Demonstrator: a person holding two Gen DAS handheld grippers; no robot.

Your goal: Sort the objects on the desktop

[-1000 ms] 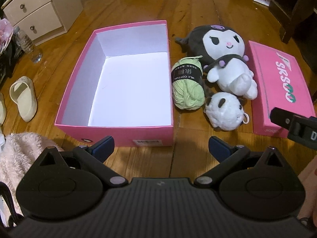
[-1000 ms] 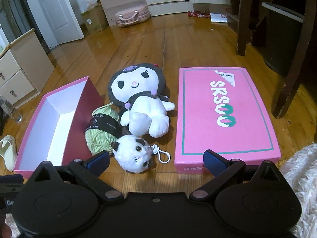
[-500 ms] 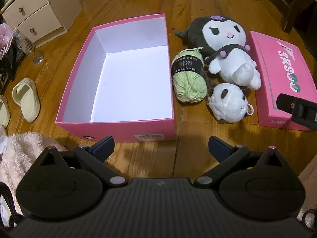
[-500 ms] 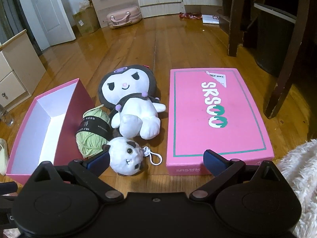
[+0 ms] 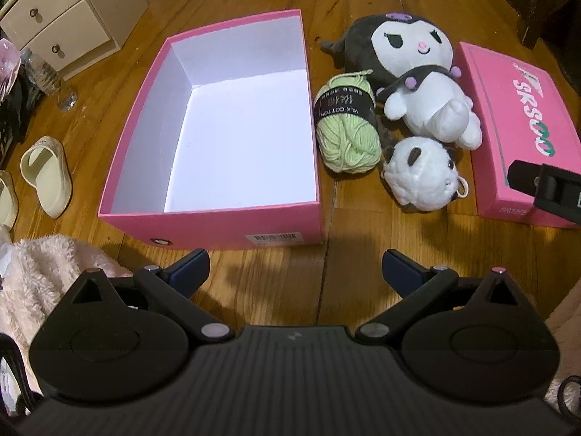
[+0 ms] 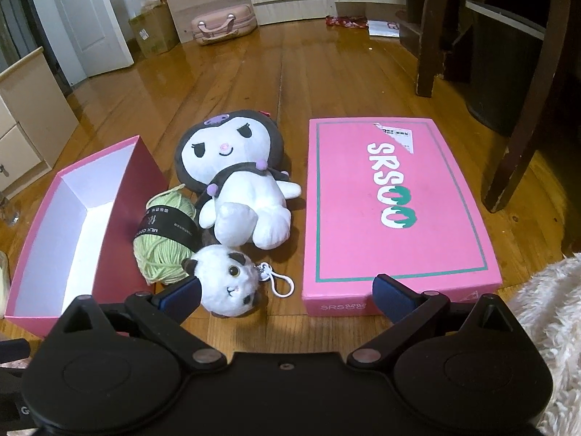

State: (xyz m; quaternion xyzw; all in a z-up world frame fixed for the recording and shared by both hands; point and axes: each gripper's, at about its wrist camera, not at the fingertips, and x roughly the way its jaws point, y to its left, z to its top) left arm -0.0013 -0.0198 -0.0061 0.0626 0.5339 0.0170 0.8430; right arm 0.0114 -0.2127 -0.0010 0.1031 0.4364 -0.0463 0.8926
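Wooden floor point(image 6: 254, 72) with a cream drawer unit point(image 5: 61, 18) at far left; pale slippers point(image 5: 47, 174) and a plastic bottle point(image 5: 47, 76) lie nearby. Pink suitcase point(image 6: 223, 27) beside a cardboard box point(image 6: 152, 31) (far wall); dark chair legs point(image 6: 519, 109) right.

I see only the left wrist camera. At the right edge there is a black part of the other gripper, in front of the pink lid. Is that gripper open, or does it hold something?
Observer: The right gripper is open wide and holds nothing.
Operator: What is nearest to its fingers?
Observer: The small panda plush lies just beside its left fingertip, on the floor.
Operator: I see only a small loop on that plush. What is it?
Observer: A white keyring clip, lying on the floor between the plush and the pink lid.
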